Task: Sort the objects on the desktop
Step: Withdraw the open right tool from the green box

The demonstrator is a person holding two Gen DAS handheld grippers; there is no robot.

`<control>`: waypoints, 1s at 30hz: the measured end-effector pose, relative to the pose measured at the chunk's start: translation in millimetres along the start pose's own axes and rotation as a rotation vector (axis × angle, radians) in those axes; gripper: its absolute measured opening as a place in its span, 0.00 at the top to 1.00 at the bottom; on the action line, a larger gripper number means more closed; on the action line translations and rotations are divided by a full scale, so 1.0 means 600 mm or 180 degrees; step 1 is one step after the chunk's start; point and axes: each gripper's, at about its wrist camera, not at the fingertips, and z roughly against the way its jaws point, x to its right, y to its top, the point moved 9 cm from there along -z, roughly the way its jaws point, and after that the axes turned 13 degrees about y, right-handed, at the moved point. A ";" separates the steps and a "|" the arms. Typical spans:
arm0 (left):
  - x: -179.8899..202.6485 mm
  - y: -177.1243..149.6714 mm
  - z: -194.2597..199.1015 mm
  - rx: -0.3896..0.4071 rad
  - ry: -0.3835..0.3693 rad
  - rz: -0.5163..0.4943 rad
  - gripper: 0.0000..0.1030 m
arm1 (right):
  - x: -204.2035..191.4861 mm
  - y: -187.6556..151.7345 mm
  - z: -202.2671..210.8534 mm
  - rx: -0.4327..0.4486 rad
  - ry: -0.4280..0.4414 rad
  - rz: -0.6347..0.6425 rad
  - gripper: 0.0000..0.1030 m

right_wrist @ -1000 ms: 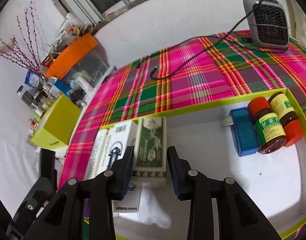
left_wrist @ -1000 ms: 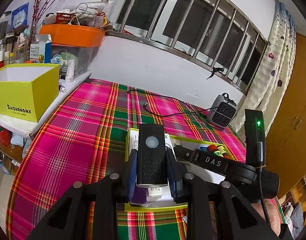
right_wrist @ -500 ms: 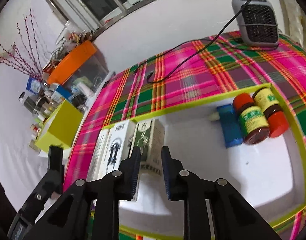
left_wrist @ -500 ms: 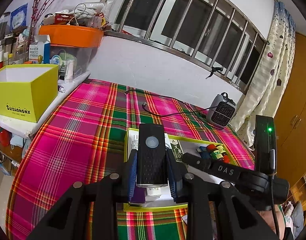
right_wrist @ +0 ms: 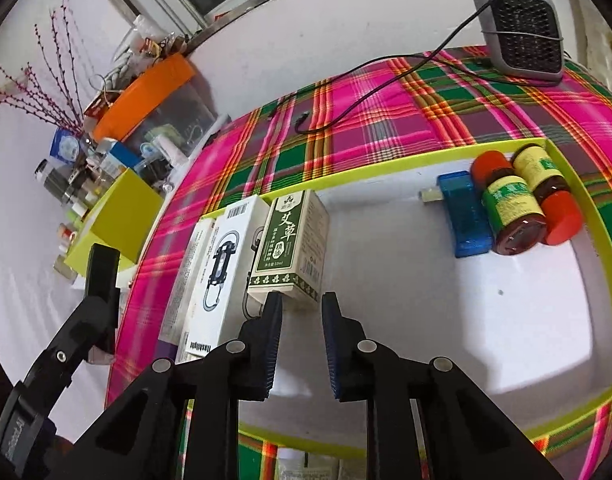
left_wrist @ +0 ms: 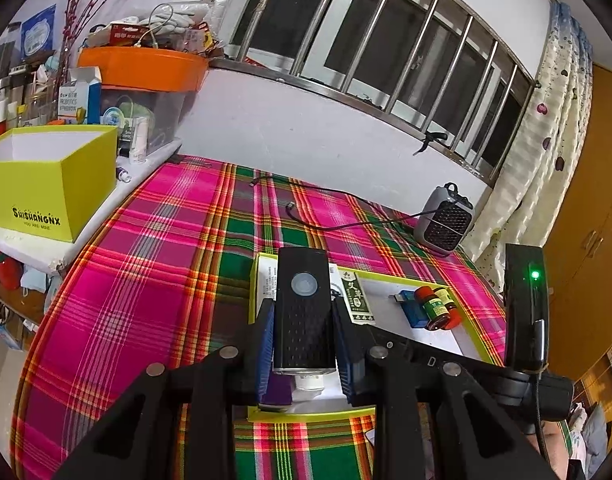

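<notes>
Biggest thing first: the pink-and-green plaid tablecloth (left_wrist: 146, 280) covers the whole table, and the yellow-rimmed white tray (right_wrist: 386, 164) sits on it right in front of you. That tray is where the sorted stuff lives.

Your left gripper (left_wrist: 303, 304) is clamped on the black flashlight (left_wrist: 303, 280), pads pressing both long sides, so its long axis runs straight out along the fingers, away from you. It hangs above the tray's near-left corner, so I'd say the drop spot is below and a bit ahead, and the left hand is the one to do it.

That corner is already packed though. The white flashlight box (right_wrist: 222, 264) lies along the left rim, and the green herbal box (right_wrist: 290, 240) sits tight against its right side, both lengthwise front to back. The bare white floor is right of the green box, between it and the blue USB gadget (right_wrist: 464, 216).

Your right gripper (right_wrist: 302, 300) has its jaws pulled in narrow with nothing between them, tips just at the near end of the green box. It's parked by that free patch, so I'd get it out of the way.

Two orange-capped bottles (right_wrist: 510, 208) lie beside the blue gadget against the right rim. The grey heater (right_wrist: 520, 28) and its cable (right_wrist: 370, 96) are well behind the tray, no bother.
</notes>
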 end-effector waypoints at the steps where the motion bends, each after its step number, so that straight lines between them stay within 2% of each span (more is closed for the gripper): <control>1: 0.000 0.000 0.000 -0.0002 0.0001 0.0005 0.73 | 0.001 0.000 -0.002 -0.0014 0.0002 -0.0004 0.79; 7: 0.006 -0.001 0.002 0.0005 -0.0023 -0.0021 0.73 | 0.008 0.002 0.022 0.0082 0.0000 0.0000 0.77; 13: 0.007 -0.002 0.001 0.0002 -0.0014 -0.0020 0.73 | 0.046 0.019 0.040 0.0200 -0.0219 -0.0086 0.76; 22: 0.006 -0.004 -0.001 -0.0005 -0.0008 -0.0028 0.73 | 0.066 0.049 0.015 0.0113 -0.0493 0.0094 0.76; 30: 0.006 -0.004 -0.001 -0.0002 -0.0010 -0.0032 0.73 | 0.085 0.067 0.007 0.0160 -0.0536 -0.0015 0.76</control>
